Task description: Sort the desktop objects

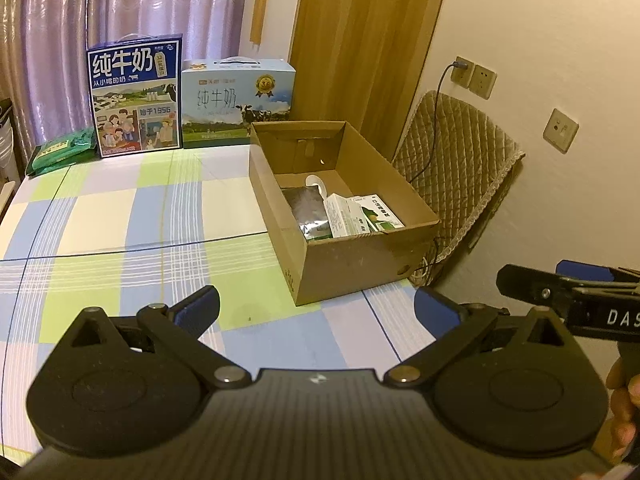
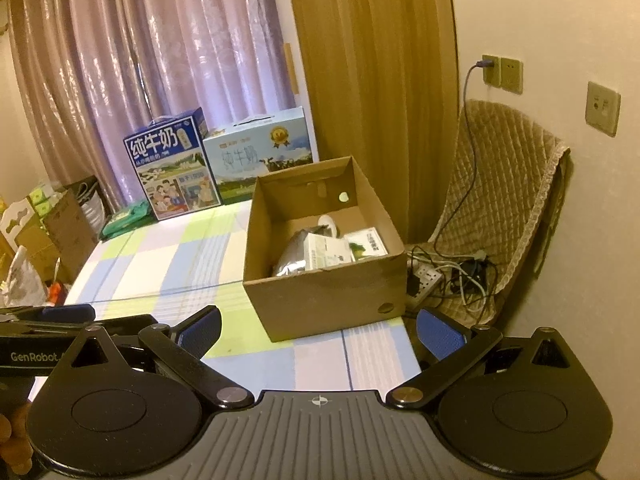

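An open cardboard box (image 1: 352,264) (image 2: 320,304) stands at the right edge of the checked tablecloth (image 1: 120,220) (image 2: 168,256). Inside lie a silver foil pouch (image 1: 306,210) (image 2: 294,258), white-and-green cartons (image 1: 362,214) (image 2: 330,254) and a white round thing (image 1: 316,182) (image 2: 330,224). My left gripper (image 1: 316,310) hovers open and empty in front of the box. My right gripper (image 2: 320,332) is also open and empty, near the box's front wall. Each gripper shows at the edge of the other's view, the right gripper (image 1: 560,284) at right, the left gripper (image 2: 52,318) at left.
Two milk gift cases, dark blue (image 1: 136,96) (image 2: 174,164) and light blue (image 1: 236,102) (image 2: 260,152), stand at the table's far edge beside green packets (image 1: 60,150) (image 2: 124,218). A padded chair (image 1: 456,168) (image 2: 500,208) with cables and a power strip (image 2: 428,280) sits right of the table. Boxes (image 2: 60,232) clutter the left.
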